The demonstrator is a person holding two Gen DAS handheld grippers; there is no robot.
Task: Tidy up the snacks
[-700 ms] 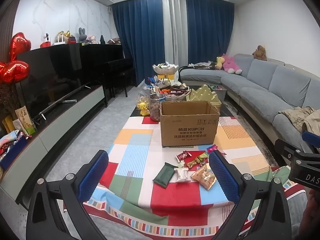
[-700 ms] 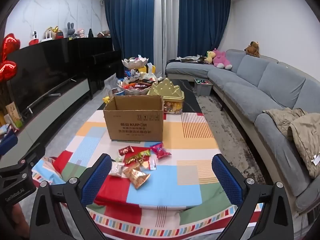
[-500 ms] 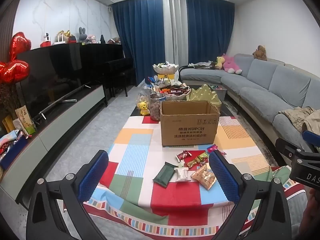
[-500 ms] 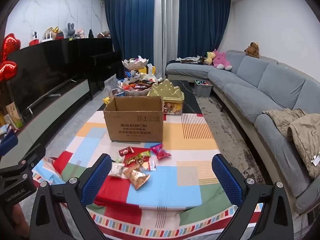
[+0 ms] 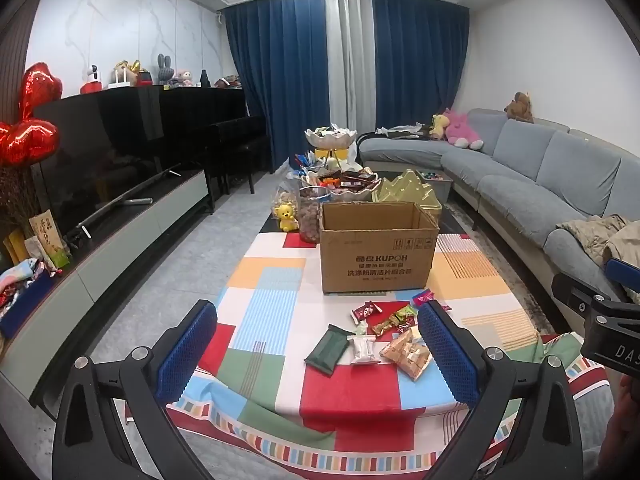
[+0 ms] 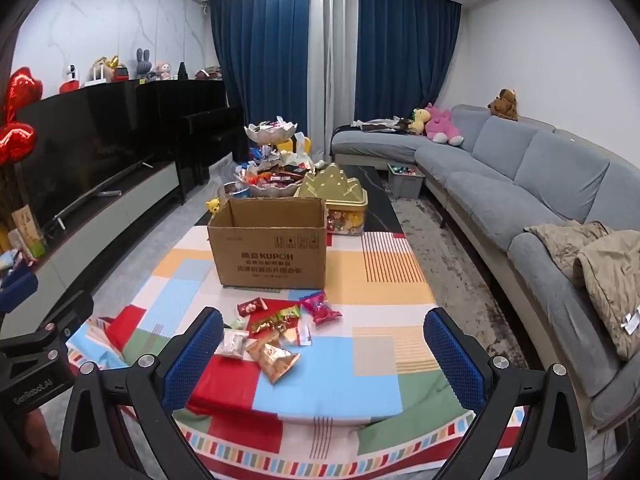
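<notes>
An open cardboard box stands on a table under a colourful patchwork cloth. Several loose snack packets lie in front of it: a dark green packet, a white packet, an orange bag, a pink packet and a small red one. My left gripper is open and empty, held above the table's near edge. My right gripper is open and empty, just right of the pile.
Behind the box stand a gold tin, a tiered snack bowl stand and a yellow bear toy. A grey sofa runs along the right. A TV and low cabinet line the left.
Both grippers have stayed open and almost still. The views shift only slightly. Nothing on the table has moved.
</notes>
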